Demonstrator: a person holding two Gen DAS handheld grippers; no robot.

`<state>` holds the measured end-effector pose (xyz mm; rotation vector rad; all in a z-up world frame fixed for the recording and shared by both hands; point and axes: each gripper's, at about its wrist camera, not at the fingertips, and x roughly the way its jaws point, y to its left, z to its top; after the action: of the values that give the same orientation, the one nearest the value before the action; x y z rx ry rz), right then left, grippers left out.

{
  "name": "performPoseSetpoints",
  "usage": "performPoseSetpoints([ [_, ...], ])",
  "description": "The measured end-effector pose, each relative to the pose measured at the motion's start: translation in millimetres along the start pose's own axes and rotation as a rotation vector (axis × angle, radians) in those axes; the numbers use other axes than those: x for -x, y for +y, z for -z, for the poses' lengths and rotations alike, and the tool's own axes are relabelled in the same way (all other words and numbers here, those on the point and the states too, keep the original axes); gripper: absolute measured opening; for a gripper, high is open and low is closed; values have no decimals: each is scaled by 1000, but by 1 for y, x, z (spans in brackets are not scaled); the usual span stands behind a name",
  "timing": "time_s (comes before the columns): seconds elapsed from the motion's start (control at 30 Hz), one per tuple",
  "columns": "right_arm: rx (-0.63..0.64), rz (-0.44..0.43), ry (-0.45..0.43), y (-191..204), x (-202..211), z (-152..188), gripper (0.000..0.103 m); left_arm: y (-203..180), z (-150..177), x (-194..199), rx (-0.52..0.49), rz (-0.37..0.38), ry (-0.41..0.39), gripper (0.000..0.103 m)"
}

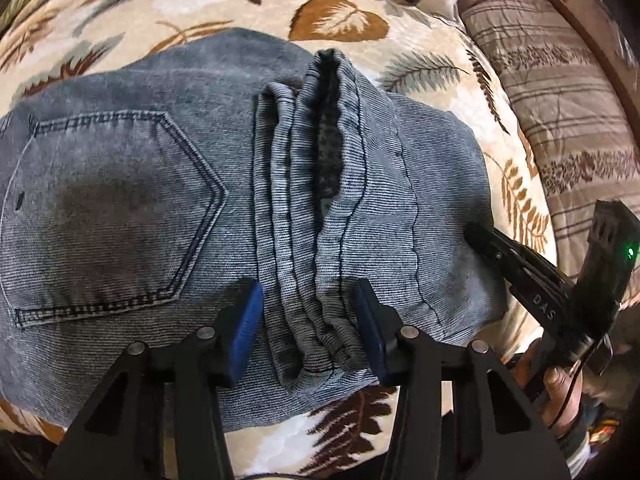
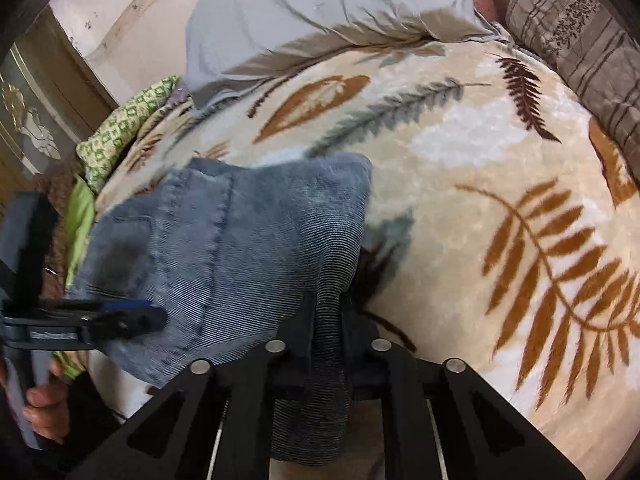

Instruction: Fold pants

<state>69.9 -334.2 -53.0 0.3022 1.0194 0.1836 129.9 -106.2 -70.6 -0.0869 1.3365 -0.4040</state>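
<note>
Faded blue jeans (image 1: 140,184) lie folded on a leaf-patterned blanket (image 1: 440,72), back pocket (image 1: 112,208) facing up. A bunched ridge of hems (image 1: 312,240) runs down the middle of them. My left gripper (image 1: 310,320) straddles that ridge from above, its blue pads (image 1: 248,320) close on either side, the cloth loose between them. My right gripper (image 2: 328,312) is shut on a fold at the jeans' (image 2: 240,240) right edge, and denim drapes out toward its camera. The left wrist view shows the right gripper (image 1: 476,236) at that edge. The left gripper (image 2: 152,318) shows at the left of the right wrist view.
A grey pillow (image 2: 320,12) and a striped brown pillow (image 1: 560,100) lie at the head of the bed. Green patterned cloth (image 2: 120,132) sits at the bed's far left edge, beside a wooden door (image 2: 24,120). A person's hands (image 1: 556,384) hold both grippers.
</note>
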Motion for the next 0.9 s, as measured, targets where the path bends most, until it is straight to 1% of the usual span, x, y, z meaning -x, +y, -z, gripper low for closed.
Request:
performPoseSetpoints([
  [0.1, -41, -22, -39, -9, -2, 7, 16, 0, 2, 1, -8, -3, -28, 46],
  [0.2, -43, 4, -45, -5, 0, 6, 16, -1, 4, 6, -13, -15, -34, 46],
  [0.27, -46, 23, -43, 0, 7, 3, 23, -1, 6, 11, -9, -23, -33, 46],
  [0.3, -48, 31, -48, 1, 11, 2, 23, 0, 8, 17, -6, -19, -41, 46],
  [0.33, -54, 35, -60, 4, 19, 1, 23, 0, 10, 21, -5, -18, -48, 47],
  [0.4, -60, 38, -84, 10, 32, 1, 25, 3, 15, 33, -9, -38, -71, 56],
  [0.43, -58, 41, -98, 14, 40, 2, 29, 4, 17, 37, -11, -47, -81, 58],
  [0.47, -49, 48, -115, 20, 49, 3, 34, 7, 20, 44, -13, -55, -95, 59],
  [0.5, -37, 56, -125, 26, 55, 4, 37, 8, 20, 47, -15, -60, -103, 60],
  [0.53, -15, 65, -137, 37, 61, 6, 41, 11, 23, 53, -17, -68, -111, 61],
  [0.63, 56, 87, -148, 68, 70, 14, 47, 23, 28, 66, -16, -79, -130, 61],
  [0.73, 121, 86, -144, 104, 69, 24, 50, 40, 32, 77, -2, -92, -150, 62],
  [0.9, 163, 55, -114, 154, 56, 38, 52, 74, 38, 93, 18, -131, -178, 63],
])
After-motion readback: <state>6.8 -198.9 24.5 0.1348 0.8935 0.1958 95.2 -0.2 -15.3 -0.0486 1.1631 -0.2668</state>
